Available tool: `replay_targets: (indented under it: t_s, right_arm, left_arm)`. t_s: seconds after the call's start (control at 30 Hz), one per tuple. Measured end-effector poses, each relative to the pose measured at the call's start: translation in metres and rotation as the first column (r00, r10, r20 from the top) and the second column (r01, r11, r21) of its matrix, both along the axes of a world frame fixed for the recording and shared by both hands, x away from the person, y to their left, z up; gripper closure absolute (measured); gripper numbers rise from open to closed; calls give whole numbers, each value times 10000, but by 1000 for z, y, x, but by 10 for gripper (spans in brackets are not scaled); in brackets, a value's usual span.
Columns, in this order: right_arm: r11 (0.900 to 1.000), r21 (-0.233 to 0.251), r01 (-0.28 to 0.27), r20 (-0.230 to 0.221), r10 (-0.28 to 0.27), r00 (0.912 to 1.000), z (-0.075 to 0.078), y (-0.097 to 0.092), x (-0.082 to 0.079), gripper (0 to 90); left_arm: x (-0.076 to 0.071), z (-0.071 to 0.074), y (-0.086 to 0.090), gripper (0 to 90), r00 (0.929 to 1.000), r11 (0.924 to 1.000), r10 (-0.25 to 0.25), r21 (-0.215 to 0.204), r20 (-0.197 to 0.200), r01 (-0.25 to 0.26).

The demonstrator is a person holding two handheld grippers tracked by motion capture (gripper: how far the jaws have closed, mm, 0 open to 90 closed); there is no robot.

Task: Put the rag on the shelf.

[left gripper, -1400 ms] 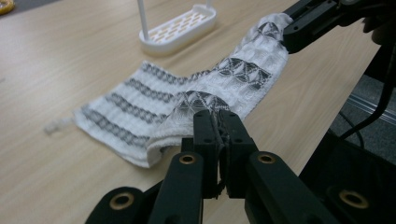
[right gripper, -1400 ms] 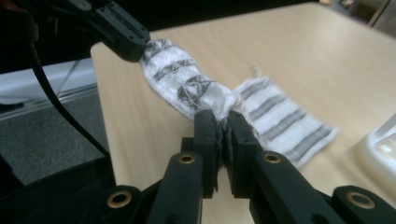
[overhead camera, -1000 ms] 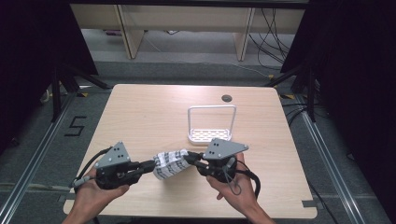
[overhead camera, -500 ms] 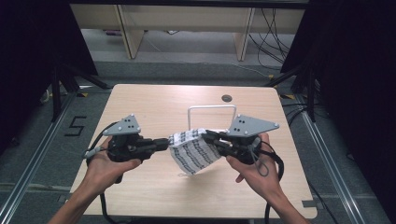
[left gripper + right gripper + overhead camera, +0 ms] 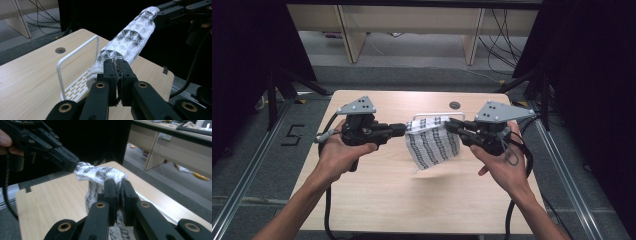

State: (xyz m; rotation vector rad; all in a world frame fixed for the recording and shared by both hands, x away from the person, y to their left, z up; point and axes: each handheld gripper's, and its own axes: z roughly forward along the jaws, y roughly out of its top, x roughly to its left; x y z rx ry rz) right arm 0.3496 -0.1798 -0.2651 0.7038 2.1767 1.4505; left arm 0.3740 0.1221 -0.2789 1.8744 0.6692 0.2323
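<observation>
Cloth (image 5: 432, 145), white with black pattern, hanging stretched

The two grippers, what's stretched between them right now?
In the high view, a patterned cloth spans from left gripper to right gripper, hanging above the table.

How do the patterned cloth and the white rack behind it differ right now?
The cloth hangs in the air, stretched between the left gripper and the right gripper, both shut on its top edge; the rack sits on the table, untouched. The cloth is soft, with a black-and-white pattern; the rack is stiff, plain white, with a slotted base and an upright hoop. Both are mostly white.
</observation>
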Motion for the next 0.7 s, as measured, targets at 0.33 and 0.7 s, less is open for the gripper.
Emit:
replay_targets:
  t_s: [0.33, 0.7]
  right_arm:
    - [9969, 316, 719, -226, -712, 9972, 3, -14, 27, 856]
    - [9903, 355, 1345, -654, -1320, 9891, 3, -21, 58, 856]
  left_arm:
    - [34, 18, -16, 863, 9988, 9988, 483, 48, 10, -483]
    - [69, 21, -32, 863, 9945, 9948, 1012, -106, -282, -1016]
